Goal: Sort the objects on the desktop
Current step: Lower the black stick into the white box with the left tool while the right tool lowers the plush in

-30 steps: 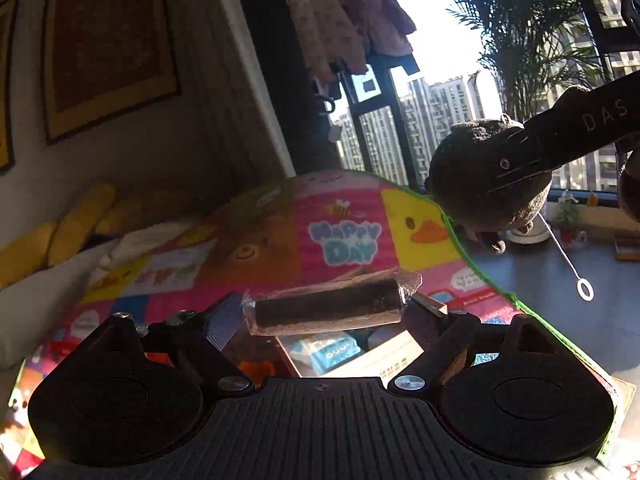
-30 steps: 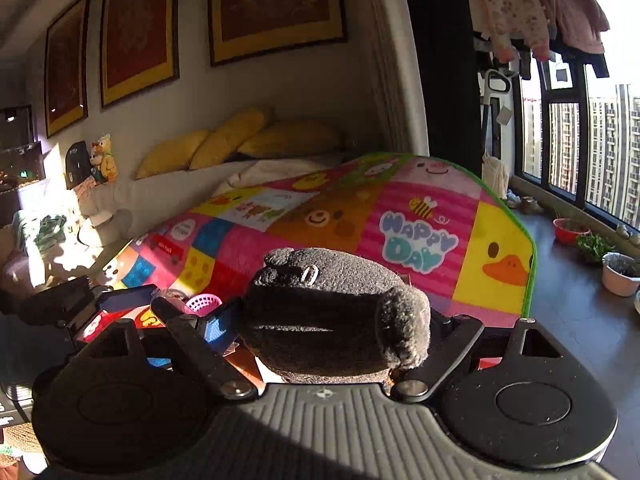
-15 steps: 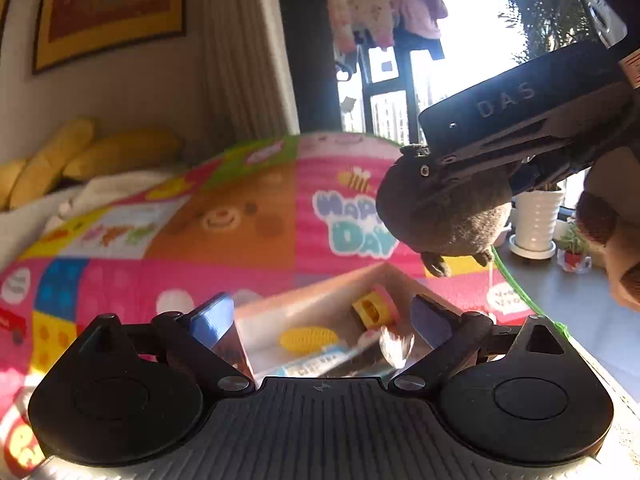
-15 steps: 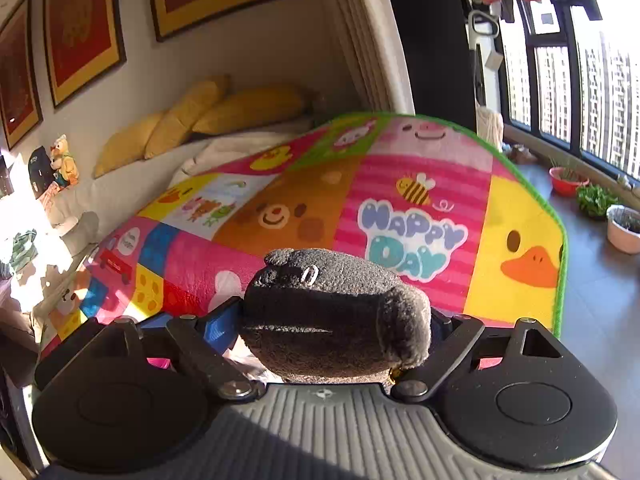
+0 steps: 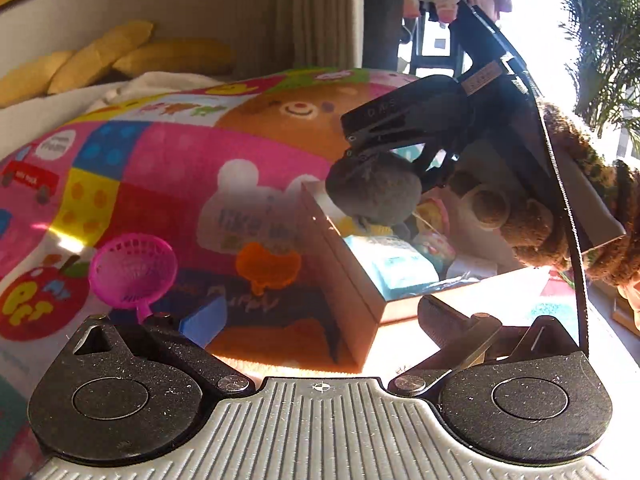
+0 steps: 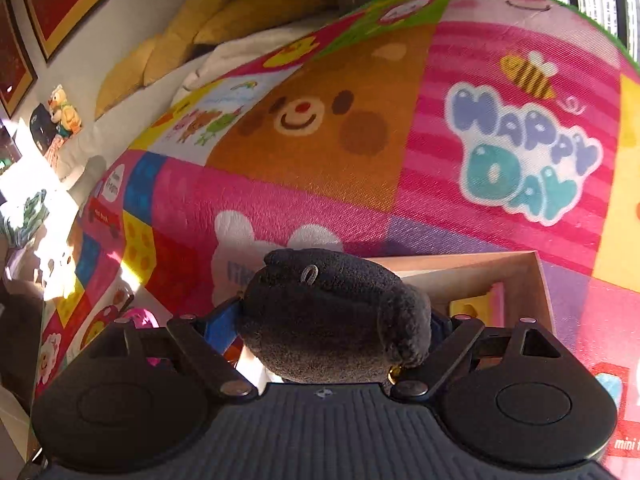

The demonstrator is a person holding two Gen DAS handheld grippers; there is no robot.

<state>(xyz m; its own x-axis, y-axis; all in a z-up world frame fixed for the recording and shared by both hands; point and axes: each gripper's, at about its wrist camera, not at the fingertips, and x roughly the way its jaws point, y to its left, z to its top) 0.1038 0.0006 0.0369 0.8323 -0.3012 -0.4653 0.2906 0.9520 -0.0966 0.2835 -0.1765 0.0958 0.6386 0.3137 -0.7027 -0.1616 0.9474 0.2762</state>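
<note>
My right gripper (image 6: 336,320) is shut on a dark grey plush toy (image 6: 332,316) and holds it over the near-left corner of a cardboard box (image 6: 544,280). In the left wrist view the plush toy (image 5: 374,192) hangs in the right gripper (image 5: 384,152) above the box (image 5: 352,280), which holds several small items. My left gripper (image 5: 320,316) is open and empty, low beside the box's left wall.
A pink toy strainer (image 5: 132,270) and an orange toy piece (image 5: 268,266) lie on the colourful play mat (image 5: 160,168) left of the box. Yellow cushions (image 5: 120,56) line the far wall. A window and a plant are on the right.
My left gripper let go of the wrapped dark bar and opened, then dropped beside the box. My right gripper carried the plush toy down over the box.
</note>
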